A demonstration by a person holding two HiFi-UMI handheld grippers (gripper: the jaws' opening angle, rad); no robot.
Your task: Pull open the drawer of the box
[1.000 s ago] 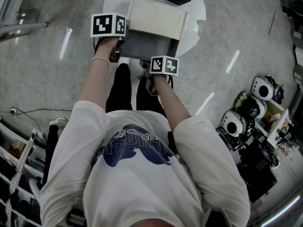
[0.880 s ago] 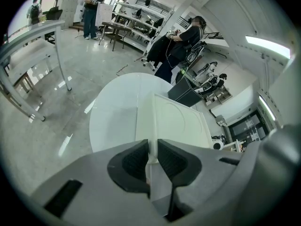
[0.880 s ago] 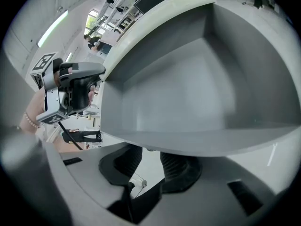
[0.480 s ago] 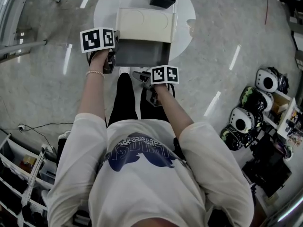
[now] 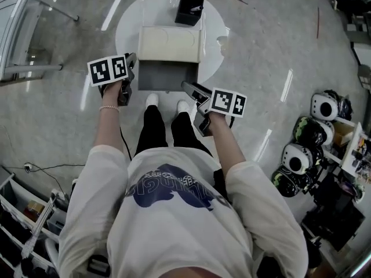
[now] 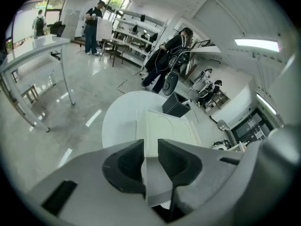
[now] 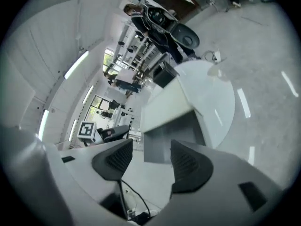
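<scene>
Two empty claws just opening, left claw (image 6: 150, 149) narrowly, right claw (image 7: 151, 150) wide, black bin (image 5: 189, 10) behind box (image 5: 170, 43)

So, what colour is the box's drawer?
The drawer is grey, the box cream; the head view shows it best.

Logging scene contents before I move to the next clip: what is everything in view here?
table: one, white, round, top centre.
box: one, cream, on the table.
drawer: one, grey, pulled out of the box toward the person.
black container: one, on the table behind the box.
rounded items: several, black and white, right edge.
shoes: two, white, below the drawer.
left gripper: grey, left of the drawer; jaws just opening, narrowly apart, nothing between.
right gripper: grey, near the drawer's front right corner; jaws just opened wide, empty.
</scene>
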